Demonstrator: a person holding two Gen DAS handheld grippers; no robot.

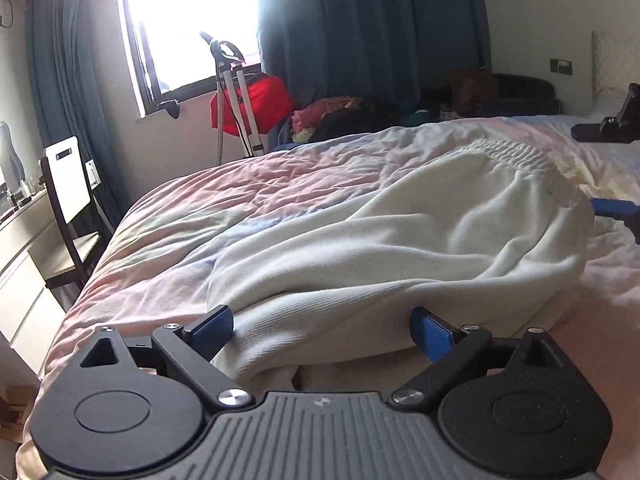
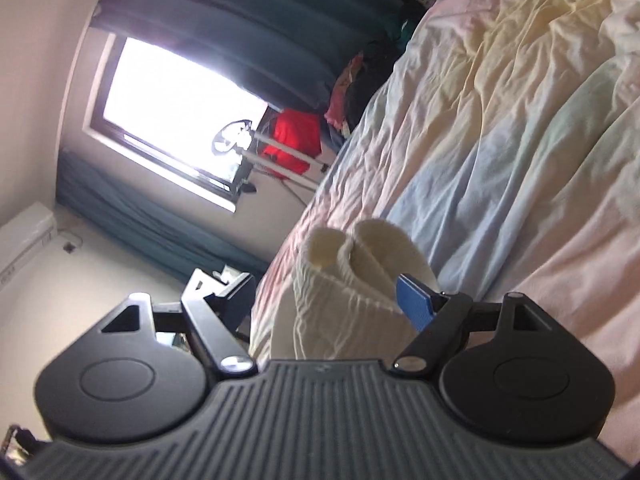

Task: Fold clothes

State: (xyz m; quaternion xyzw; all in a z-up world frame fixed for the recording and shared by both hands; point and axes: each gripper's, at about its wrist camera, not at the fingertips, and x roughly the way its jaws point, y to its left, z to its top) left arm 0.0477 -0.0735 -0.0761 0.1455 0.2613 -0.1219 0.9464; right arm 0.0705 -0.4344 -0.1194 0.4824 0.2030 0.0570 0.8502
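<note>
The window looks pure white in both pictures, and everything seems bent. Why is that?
Left wrist view: the window is blown out by daylight, hiding the outside; the curtain and walls bow from the fisheye lens. Right wrist view: same glare at the window, and the picture is tilted, so the bed runs diagonally.

Open bedspread (image 1: 192,216) beside white garment (image 1: 400,240)
</note>
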